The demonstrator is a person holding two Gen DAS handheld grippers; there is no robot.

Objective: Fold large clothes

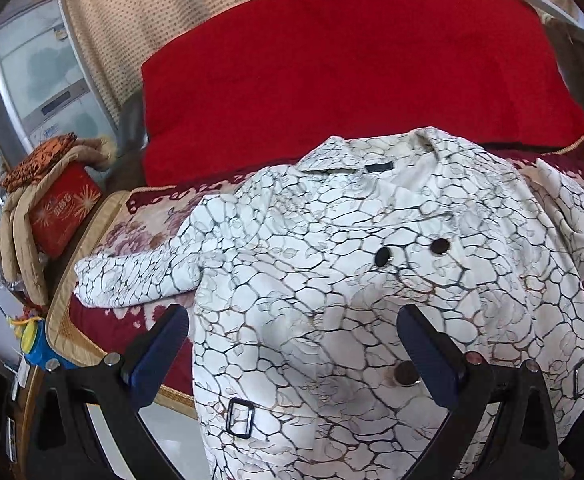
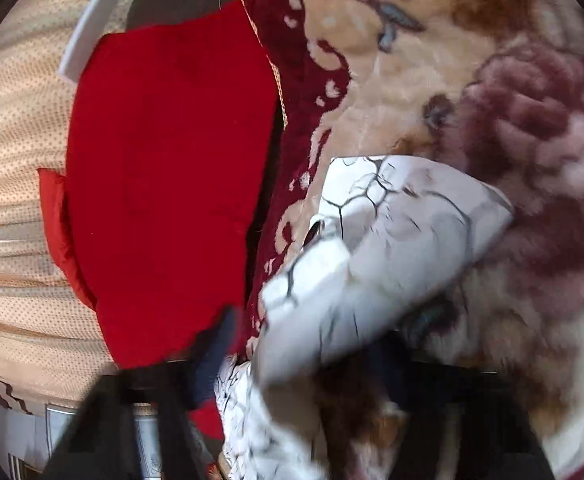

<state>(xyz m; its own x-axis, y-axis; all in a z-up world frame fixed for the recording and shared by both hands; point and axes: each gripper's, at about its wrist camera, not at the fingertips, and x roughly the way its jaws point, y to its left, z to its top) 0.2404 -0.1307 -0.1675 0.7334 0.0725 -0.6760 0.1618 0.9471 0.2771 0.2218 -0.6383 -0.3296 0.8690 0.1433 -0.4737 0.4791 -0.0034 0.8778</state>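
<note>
A white coat (image 1: 332,280) with a dark crackle print lies face up on a floral blanket (image 1: 132,224), collar toward the red quilt. Its left sleeve (image 1: 132,276) lies out sideways. My left gripper (image 1: 292,344) is open above the coat's lower front, with its blue-padded fingers (image 1: 160,344) spread wide and nothing between them. In the right wrist view a sleeve end of the coat (image 2: 392,240) crosses between the blurred fingers of my right gripper (image 2: 308,340), lifted over the blanket (image 2: 532,160). The blur hides whether the jaws grip it.
A folded red quilt (image 1: 352,80) lies behind the coat and also shows in the right wrist view (image 2: 164,184). A red box (image 1: 60,216) under padded cloth stands at the left bed edge. A dotted beige curtain (image 1: 132,20) hangs behind.
</note>
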